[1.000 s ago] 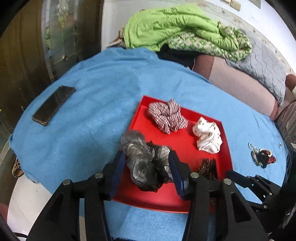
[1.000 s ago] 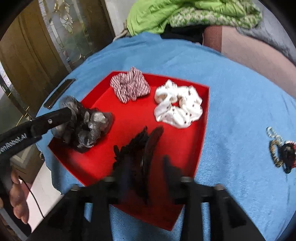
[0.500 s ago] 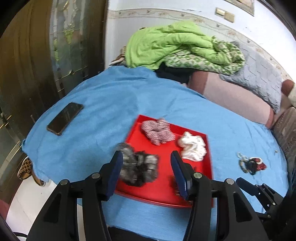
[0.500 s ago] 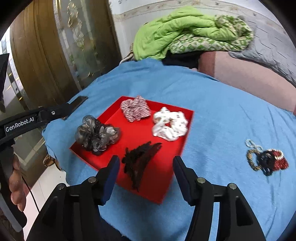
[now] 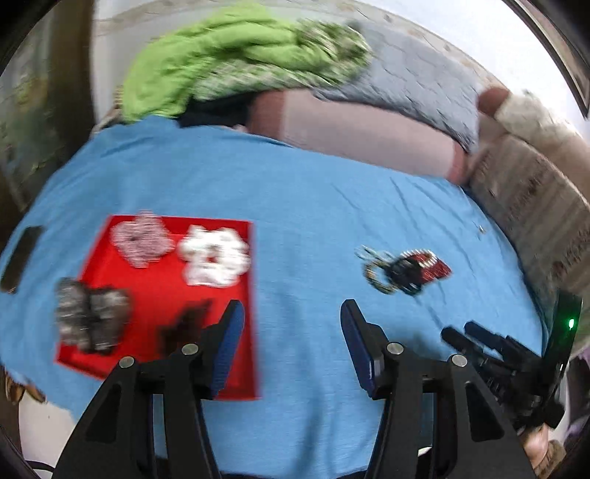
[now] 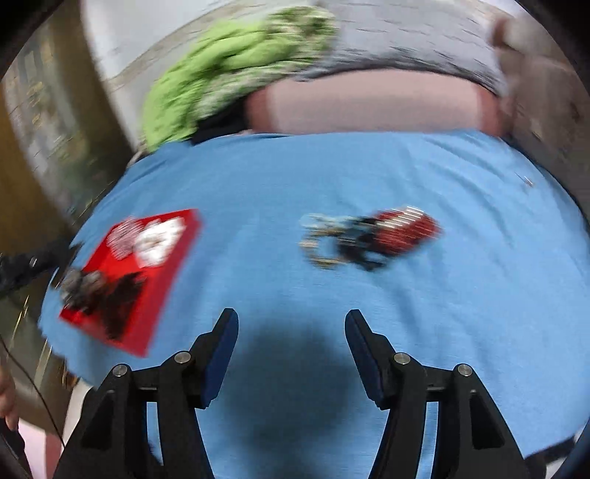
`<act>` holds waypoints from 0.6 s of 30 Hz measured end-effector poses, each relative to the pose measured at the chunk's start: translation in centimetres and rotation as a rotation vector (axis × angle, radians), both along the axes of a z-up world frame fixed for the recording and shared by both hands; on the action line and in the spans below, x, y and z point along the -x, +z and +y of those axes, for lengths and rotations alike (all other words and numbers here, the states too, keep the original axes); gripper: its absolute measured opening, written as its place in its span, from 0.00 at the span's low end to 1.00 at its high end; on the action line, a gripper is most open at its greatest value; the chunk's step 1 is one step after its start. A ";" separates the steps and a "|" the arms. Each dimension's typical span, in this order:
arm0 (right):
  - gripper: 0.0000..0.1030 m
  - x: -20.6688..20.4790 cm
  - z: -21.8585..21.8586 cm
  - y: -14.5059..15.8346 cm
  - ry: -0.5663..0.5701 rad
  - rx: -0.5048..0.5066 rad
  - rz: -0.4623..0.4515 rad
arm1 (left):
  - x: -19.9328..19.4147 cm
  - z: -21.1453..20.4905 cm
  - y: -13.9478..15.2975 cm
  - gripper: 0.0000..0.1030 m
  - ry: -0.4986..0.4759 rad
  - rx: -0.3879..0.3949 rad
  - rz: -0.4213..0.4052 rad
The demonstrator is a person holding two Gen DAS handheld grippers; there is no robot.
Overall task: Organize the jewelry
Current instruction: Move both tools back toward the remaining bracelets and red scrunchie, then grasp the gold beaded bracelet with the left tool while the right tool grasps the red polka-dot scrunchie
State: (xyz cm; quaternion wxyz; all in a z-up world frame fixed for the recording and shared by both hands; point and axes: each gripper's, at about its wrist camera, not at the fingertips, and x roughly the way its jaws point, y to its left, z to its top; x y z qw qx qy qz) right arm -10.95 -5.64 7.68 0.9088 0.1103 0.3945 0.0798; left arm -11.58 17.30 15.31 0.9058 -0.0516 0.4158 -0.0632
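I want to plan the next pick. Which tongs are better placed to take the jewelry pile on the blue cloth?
Probably the right tongs: open, empty, and the jewelry pile lies ahead of them. The left tongs, also open, sit nearer the red tray.

A blue cloth [image 5: 313, 206] covers the bench across the middle of both views, its surface lightly creased and evenly lit by soft daylight. Behind it, along the upper part of the frame, a pale pink sofa back [image 5: 361, 125] runs left to right. A crumpled green blanket [image 5: 221, 62] is heaped on the sofa at upper left, beside a grey quilted cushion [image 5: 416, 88] at upper centre. A beige patterned armrest [image 5: 531, 188] fills the right edge. A white wall [image 5: 461, 25] rises behind the sofa. At the far left stands a dark brown wooden door frame [image 6: 22, 177] with glass panels, heavily blurred.
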 end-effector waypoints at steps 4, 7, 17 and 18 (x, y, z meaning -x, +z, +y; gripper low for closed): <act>0.63 -0.3 -4.2 -0.6 -0.086 -0.031 0.019 | -2.6 -4.5 -2.2 0.52 -0.090 0.019 0.049; 0.63 -0.8 -7.6 -1.2 -0.144 -0.071 0.033 | -4.7 -7.0 -3.9 0.52 -0.137 0.026 0.088; 0.63 -5.6 -10.8 -2.5 -0.164 -0.167 0.047 | -12.7 -10.7 -10.3 0.32 -0.157 0.077 0.236; 0.63 -6.1 -10.8 -2.7 -0.161 -0.173 0.050 | -13.3 -11.0 -10.7 0.32 -0.159 0.076 0.242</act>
